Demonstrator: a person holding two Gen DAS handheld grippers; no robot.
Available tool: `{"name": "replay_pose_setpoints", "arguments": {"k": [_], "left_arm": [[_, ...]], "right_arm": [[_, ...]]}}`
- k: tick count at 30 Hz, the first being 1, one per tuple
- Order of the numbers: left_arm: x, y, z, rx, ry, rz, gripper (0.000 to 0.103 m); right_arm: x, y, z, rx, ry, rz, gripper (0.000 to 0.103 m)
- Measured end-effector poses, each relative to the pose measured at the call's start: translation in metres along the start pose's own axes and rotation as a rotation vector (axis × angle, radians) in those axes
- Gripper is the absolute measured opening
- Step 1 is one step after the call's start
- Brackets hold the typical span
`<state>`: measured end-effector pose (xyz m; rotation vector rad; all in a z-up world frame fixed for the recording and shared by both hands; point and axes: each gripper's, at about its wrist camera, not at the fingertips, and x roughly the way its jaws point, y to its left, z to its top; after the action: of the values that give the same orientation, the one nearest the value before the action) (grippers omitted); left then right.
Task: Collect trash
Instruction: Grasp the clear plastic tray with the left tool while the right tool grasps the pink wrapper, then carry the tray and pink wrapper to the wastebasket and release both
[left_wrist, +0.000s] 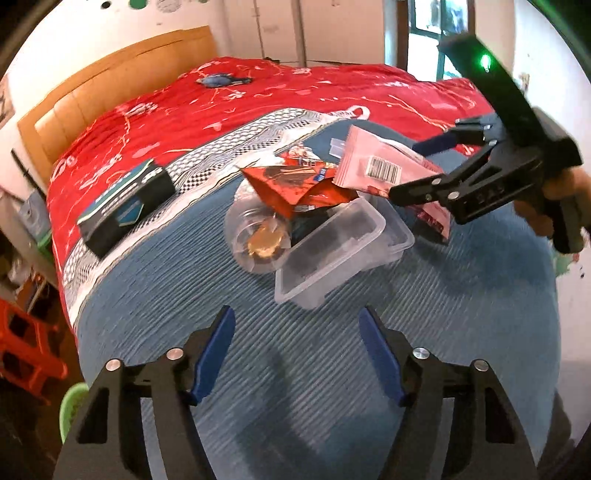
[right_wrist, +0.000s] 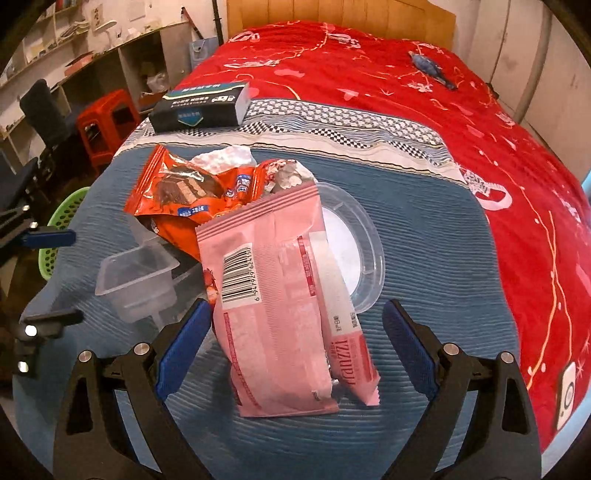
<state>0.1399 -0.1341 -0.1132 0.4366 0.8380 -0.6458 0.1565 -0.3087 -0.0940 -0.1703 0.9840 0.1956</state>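
Evidently, collection had not begun in earnest: every piece of trash visible lay on the bed, on the blue ribbed blanket toward its foot end.

The pile comprised a pink snack wrapper with a barcode, an orange-red wafer wrapper torn open, a clear rectangular plastic container and a round clear plastic lid. The pink wrapper lay partly over the round lid and touched the orange-red wrapper; the rectangular container sat just beside both.

A dark tissue box rested nearer the headboard, at the bed's side edge, apart from the pile; whether it counted as trash could not be told. A small blue object lay well apart on the red quilt, too small to identify.

A green perforated basket stood below the side edge of the bed, seemingly the receptacle; its contents were not visible.

The right gripper had its jaws wide, straddling the near end of the pink wrapper without closing on it. The left gripper had its jaws wide and empty, above bare blanket short of the rectangular container.

Assessment: nothing was held and all four pile items remained to be collected, the pink wrapper appearing first in line.
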Motion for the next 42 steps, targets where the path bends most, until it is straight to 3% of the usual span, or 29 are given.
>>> {"name": "replay_pose_setpoints", "arguments": {"k": [10, 14, 17, 19, 20, 25, 34, 42], "left_arm": [[0.021, -0.012, 0.015, 0.092, -0.024, -0.043, 0.052], [0.028, -0.016, 0.019, 0.107, -0.018, -0.043, 0.033], [0.028, -0.013, 0.020, 0.074, -0.025, -0.058, 0.017], [0.027, -0.011, 0.019, 0.048, -0.028, -0.072, 0.008], [0.026, -0.009, 0.018, 0.033, -0.031, -0.074, 0.006], [0.016, -0.003, 0.012, -0.029, -0.045, -0.098, 0.006], [-0.022, 0.012, -0.007, -0.126, -0.086, -0.113, 0.006], [-0.073, 0.061, -0.053, -0.307, -0.122, -0.030, 0.006]], "right_arm": [[0.006, -0.002, 0.000, -0.008, 0.021, 0.020, 0.093], [0.006, -0.002, -0.002, -0.004, 0.012, 0.016, 0.091], [0.001, -0.001, -0.003, -0.002, 0.002, 0.006, 0.079], [-0.001, -0.002, -0.004, 0.009, 0.006, 0.006, 0.065], [-0.002, -0.003, -0.004, 0.017, 0.008, 0.009, 0.064], [-0.010, -0.005, -0.007, 0.064, -0.019, 0.012, 0.055], [-0.036, 0.006, -0.013, 0.114, -0.064, 0.028, 0.052], [-0.069, 0.047, -0.001, 0.082, -0.120, 0.106, 0.052]]}}
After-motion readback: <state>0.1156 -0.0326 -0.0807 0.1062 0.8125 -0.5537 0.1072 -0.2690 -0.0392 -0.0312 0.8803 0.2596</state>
